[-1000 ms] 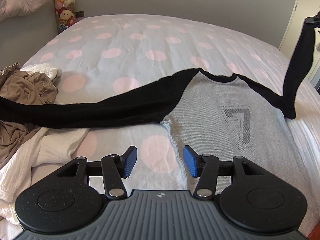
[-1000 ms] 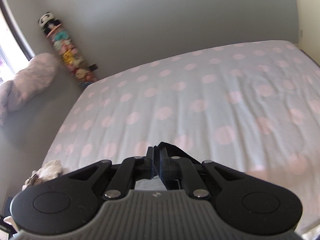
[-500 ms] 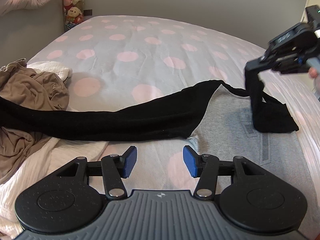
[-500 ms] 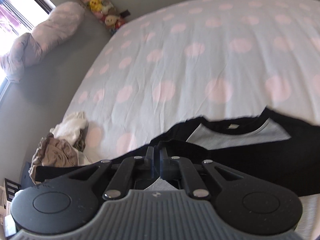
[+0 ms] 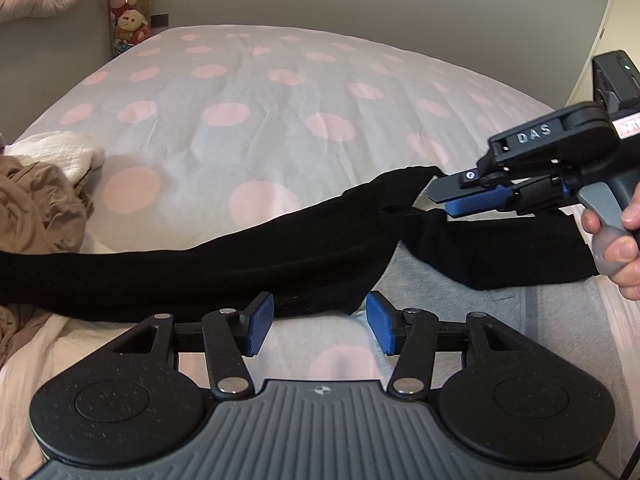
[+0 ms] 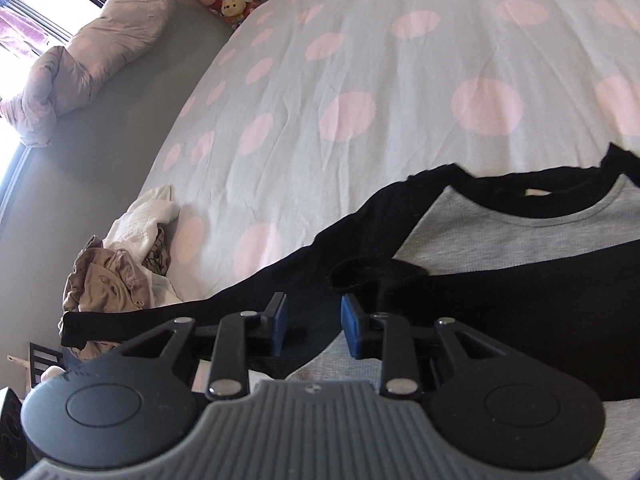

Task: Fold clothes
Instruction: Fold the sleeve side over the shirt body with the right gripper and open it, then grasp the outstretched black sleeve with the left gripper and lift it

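Note:
A grey raglan shirt (image 6: 500,236) with black sleeves lies flat on the polka-dot bed. One black sleeve (image 5: 500,252) is folded across the grey chest. The other sleeve (image 5: 180,276) stretches out to the left. My right gripper (image 6: 313,326) is open just above the folded sleeve, holding nothing. It also shows in the left wrist view, where the right gripper (image 5: 452,204) hovers over the collar area with a hand (image 5: 620,248) on its grip. My left gripper (image 5: 319,326) is open and empty, low over the bed by the shirt's left armpit.
A heap of tan and white clothes (image 5: 36,208) lies at the bed's left edge, seen too as clothes (image 6: 120,264). Plush toys (image 5: 130,4) stand against the wall. A rolled duvet (image 6: 88,56) sits on the floor by the window. The bedsheet (image 5: 260,100) stretches beyond.
My right gripper came down with the black sleeve, laid it across the grey chest and opened, letting it go. The left gripper edged toward the shirt and stayed open.

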The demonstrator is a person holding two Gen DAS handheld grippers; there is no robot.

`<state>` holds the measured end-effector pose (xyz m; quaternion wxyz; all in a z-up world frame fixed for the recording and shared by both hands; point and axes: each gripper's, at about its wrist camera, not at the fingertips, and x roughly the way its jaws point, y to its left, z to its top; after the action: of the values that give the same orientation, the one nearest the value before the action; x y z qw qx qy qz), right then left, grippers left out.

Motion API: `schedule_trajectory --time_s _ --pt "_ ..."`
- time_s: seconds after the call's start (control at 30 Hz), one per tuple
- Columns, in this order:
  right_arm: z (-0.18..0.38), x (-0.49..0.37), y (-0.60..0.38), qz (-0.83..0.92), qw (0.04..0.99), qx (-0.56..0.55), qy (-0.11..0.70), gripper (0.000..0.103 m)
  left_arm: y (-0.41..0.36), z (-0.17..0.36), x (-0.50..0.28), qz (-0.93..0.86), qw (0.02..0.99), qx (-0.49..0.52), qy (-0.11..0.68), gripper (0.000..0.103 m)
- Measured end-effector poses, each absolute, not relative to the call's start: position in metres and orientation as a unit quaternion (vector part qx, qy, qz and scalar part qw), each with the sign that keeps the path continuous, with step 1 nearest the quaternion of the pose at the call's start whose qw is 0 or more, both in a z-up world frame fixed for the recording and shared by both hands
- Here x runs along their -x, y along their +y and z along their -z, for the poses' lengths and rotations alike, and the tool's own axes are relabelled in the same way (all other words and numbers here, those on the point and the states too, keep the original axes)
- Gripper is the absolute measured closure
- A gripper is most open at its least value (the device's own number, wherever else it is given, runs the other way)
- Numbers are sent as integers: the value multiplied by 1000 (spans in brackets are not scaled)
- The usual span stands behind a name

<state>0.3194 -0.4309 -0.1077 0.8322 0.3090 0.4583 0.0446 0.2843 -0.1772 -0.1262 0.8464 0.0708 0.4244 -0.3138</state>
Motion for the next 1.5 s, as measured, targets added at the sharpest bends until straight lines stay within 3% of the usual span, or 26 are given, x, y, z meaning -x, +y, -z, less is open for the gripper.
schedule_trajectory --time_s 0.3,0.63,0.7,0.77,0.87,1.2,1.23,1.3,1.5 --pt "106 -218 -509 41 870 -238 429 69 -249 124 -281 336 835 -77 430 51" --pt "136 -93 -570 177 887 -163 393 68 -331 157 -294 305 827 -126 454 51" --pt "145 -79 -576 190 887 -160 389 68 -340 165 -299 292 827 -135 461 56" --pt "155 -72 -580 198 889 -161 381 68 -341 170 -301 284 827 -136 466 85" --pt "167 -71 -589 206 887 -180 372 68 -336 170 -301 274 830 -125 469 99" --pt "172 -92 -607 184 892 -204 360 70 -300 160 -300 260 839 -56 475 100" --pt "172 -94 -608 181 892 -205 359 72 -297 162 -300 260 838 -48 478 100" --pt "173 -99 -611 176 894 -208 357 95 -288 165 -297 254 838 -25 482 100" --pt "173 -95 -613 196 886 -186 378 103 -256 182 -293 237 832 20 501 97"
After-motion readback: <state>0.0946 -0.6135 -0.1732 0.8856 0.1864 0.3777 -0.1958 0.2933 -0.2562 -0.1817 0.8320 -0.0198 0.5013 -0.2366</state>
